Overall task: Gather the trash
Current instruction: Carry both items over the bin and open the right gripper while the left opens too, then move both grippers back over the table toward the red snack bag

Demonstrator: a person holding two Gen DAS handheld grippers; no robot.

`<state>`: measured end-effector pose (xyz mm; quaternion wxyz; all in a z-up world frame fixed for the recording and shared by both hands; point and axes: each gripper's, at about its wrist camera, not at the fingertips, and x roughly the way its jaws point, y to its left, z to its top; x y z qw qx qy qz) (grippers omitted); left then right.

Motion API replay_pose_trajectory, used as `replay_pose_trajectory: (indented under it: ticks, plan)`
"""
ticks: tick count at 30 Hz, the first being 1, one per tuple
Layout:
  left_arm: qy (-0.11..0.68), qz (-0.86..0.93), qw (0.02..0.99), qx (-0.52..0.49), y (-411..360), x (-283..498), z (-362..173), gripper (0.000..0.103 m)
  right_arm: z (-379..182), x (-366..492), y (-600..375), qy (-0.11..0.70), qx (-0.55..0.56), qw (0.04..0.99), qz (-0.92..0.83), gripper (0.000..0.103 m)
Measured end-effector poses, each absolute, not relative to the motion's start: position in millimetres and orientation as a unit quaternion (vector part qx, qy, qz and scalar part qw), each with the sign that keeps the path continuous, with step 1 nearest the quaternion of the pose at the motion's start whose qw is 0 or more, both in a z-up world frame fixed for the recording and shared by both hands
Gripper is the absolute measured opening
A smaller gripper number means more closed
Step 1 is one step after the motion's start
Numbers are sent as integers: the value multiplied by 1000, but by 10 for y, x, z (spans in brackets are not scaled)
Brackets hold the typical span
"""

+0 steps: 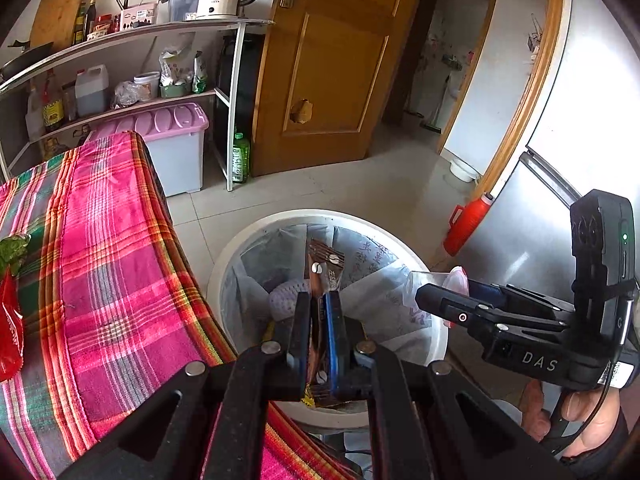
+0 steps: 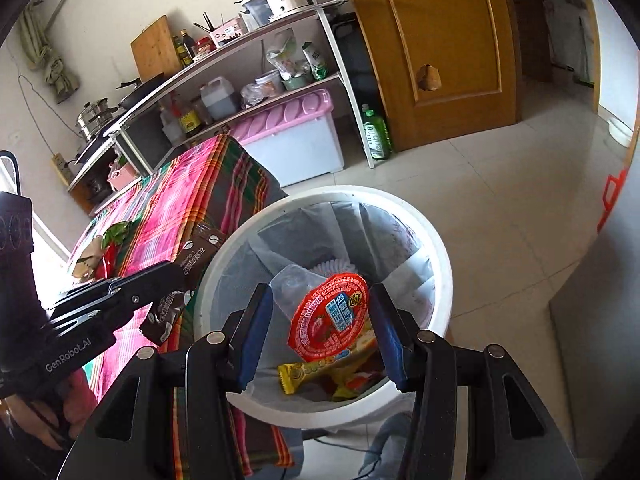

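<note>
A white trash bin [image 1: 256,236] [image 2: 440,240] with a pale liner stands on the floor beside the table. My left gripper [image 1: 319,304] is shut on a brown coffee sachet [image 1: 326,264] and holds it over the bin's near rim; it also shows in the right wrist view [image 2: 196,258]. My right gripper [image 2: 324,312] hangs open over the bin. A clear plastic cup with a red lid [image 2: 328,316] lies between its fingers, seemingly loose. The right gripper [image 1: 424,294] shows in the left wrist view with the cup [image 1: 456,280] at its tip. Yellow wrappers [image 2: 316,372] lie inside the bin.
The table under a pink plaid cloth [image 1: 112,248] [image 2: 172,208] holds a red and green wrapper [image 1: 10,280] [image 2: 106,248]. A shelf rack [image 1: 236,92], a pink-lidded storage box [image 1: 172,140], a green bottle [image 1: 240,158], a wooden door [image 1: 332,72] and a steel fridge [image 1: 560,160] surround the tiled floor.
</note>
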<state>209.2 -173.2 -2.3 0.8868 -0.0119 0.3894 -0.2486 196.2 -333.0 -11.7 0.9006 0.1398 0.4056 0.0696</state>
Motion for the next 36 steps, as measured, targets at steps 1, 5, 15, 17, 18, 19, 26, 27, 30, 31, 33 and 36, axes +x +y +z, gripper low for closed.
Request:
replay_pose_trajectory:
  ticks: [1, 5, 15, 17, 18, 19, 26, 27, 30, 31, 33, 36]
  plan:
    - [391, -249, 886, -13, -1731, 2107, -38, 8, -122, 1968, -3338, 406, 140, 901, 68, 51]
    - [395, -250, 884, -16, -1750, 2131, -68, 10, -136, 1974, -3364, 406, 141, 901, 65, 52]
    - [392, -249, 885, -25, -1672, 2114, -43, 18, -72, 1927, -3360, 399, 139, 904, 62, 52]
    - [388, -248, 888, -25, -1652, 2084, -18, 18, -41, 1908, -3346, 397, 137, 905, 63, 52]
    - [385, -247, 889, -26, -1640, 2069, -5, 18, -22, 1902, -3333, 396, 136, 906, 64, 52]
    - [384, -247, 889, -27, -1625, 2055, 6, 18, -7, 1890, -3323, 394, 135, 907, 65, 52]
    - [367, -237, 899, -33, -1475, 1908, 117, 18, 126, 1811, -3187, 384, 123, 912, 76, 52]
    - [364, -234, 901, -33, -1446, 1882, 131, 18, 150, 1799, -3163, 382, 121, 913, 78, 52]
    - [357, -226, 905, -36, -1347, 1803, 175, 18, 221, 1761, -3089, 377, 113, 915, 83, 52]
    - [355, -224, 907, -37, -1309, 1781, 196, 18, 246, 1744, -3056, 375, 111, 916, 85, 52]
    - [350, -218, 910, -39, -1218, 1735, 231, 18, 295, 1712, -2983, 372, 105, 918, 91, 52]
    - [345, -205, 915, -46, -1074, 1679, 250, 18, 337, 1691, -2890, 370, 97, 919, 99, 52]
